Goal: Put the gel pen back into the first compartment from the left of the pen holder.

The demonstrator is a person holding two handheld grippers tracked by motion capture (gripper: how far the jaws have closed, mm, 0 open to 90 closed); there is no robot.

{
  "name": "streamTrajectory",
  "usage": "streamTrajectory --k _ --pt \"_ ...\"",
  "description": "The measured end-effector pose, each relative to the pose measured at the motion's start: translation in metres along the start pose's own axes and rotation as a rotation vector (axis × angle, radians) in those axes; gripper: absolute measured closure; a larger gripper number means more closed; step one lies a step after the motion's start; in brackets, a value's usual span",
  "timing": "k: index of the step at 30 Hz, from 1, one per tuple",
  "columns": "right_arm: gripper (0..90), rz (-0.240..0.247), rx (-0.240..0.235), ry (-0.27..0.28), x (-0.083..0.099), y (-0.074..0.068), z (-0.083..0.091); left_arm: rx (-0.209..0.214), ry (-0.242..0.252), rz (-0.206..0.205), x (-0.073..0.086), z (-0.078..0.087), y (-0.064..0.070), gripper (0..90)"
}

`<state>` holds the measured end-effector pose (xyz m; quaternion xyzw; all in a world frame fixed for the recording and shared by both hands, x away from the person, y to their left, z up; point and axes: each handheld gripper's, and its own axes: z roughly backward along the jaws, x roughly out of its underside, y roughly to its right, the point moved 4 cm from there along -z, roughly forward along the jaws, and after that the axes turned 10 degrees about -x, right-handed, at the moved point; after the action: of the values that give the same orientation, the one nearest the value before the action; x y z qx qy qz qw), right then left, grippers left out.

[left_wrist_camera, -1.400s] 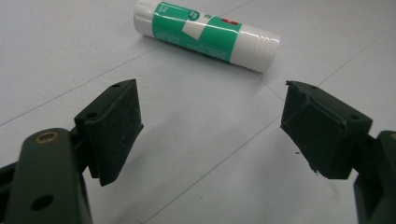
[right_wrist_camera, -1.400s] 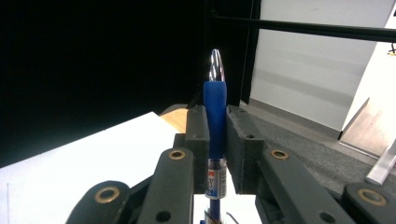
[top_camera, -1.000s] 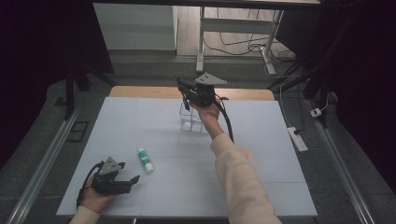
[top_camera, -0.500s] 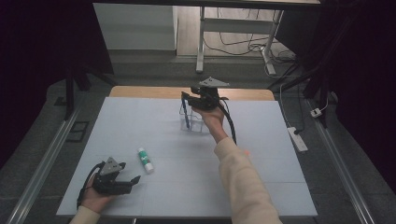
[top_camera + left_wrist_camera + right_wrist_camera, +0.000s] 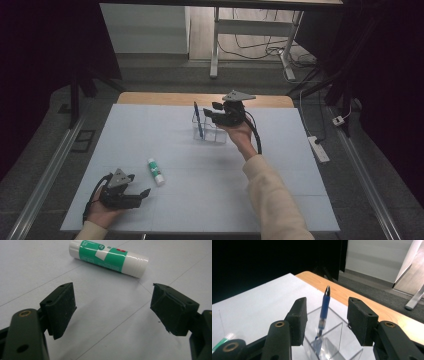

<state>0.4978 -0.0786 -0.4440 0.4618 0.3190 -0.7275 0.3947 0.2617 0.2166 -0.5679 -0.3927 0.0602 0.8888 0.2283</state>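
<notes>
A blue pen (image 5: 198, 120) (image 5: 323, 311) stands tilted in a clear plastic holder (image 5: 210, 132) (image 5: 329, 343) at the far middle of the table. My right gripper (image 5: 209, 116) (image 5: 327, 320) is open just right of the pen, its jaws on either side of it without touching. A green and white glue stick (image 5: 155, 171) (image 5: 108, 257) lies on the white table sheet (image 5: 200, 180). Near the front left my left gripper (image 5: 145, 192) (image 5: 112, 307) rests open, with the glue stick a short way ahead of its jaws.
The table's wooden far edge (image 5: 150, 98) shows behind the sheet. A white power strip (image 5: 319, 149) lies on the floor to the right, and metal desk legs (image 5: 216, 45) stand beyond the table.
My right gripper has let go of the pen and pulled back to the right, leaving the pen standing in the holder. The left gripper has not moved.
</notes>
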Motion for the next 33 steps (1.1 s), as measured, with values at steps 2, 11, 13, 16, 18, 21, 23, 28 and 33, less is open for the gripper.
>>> streamTrajectory --k 2,11,13,16,18,21,23,28,33 --pt "50.0 0.001 -0.007 -0.005 0.002 -0.001 0.003 -0.002 -0.002 -0.002 0.0 0.0 0.0 20.0" --pt "49.8 0.024 -0.045 -0.043 0.016 -0.01 0.018 -0.005 -0.001 0.005 0.001 0.0 -0.001 20.0" --pt "49.7 0.027 -0.058 -0.044 0.019 -0.013 0.023 -0.006 0.0 0.006 0.001 0.0 -0.001 20.0" --pt "49.6 0.027 -0.068 -0.047 0.023 -0.017 0.03 -0.007 -0.001 0.003 0.001 0.001 0.0 20.0" --pt "49.6 0.034 -0.071 -0.052 0.026 -0.019 0.037 -0.007 0.0 0.004 0.001 0.001 0.0 20.0" --pt "49.4 0.043 -0.073 -0.058 0.031 -0.022 0.047 -0.007 0.0 0.005 0.001 0.001 0.0 20.0" --pt "49.4 0.044 -0.073 -0.058 0.036 -0.024 0.054 -0.007 -0.001 0.003 0.001 0.001 0.0 20.0" --pt "49.2 0.047 -0.075 -0.071 0.048 -0.026 0.07 -0.007 -0.003 0.001 0.002 0.001 0.0 20.0" --pt "48.7 0.045 -0.072 -0.082 0.062 -0.028 0.083 -0.008 -0.004 0.004 0.002 0.001 0.0 20.1"
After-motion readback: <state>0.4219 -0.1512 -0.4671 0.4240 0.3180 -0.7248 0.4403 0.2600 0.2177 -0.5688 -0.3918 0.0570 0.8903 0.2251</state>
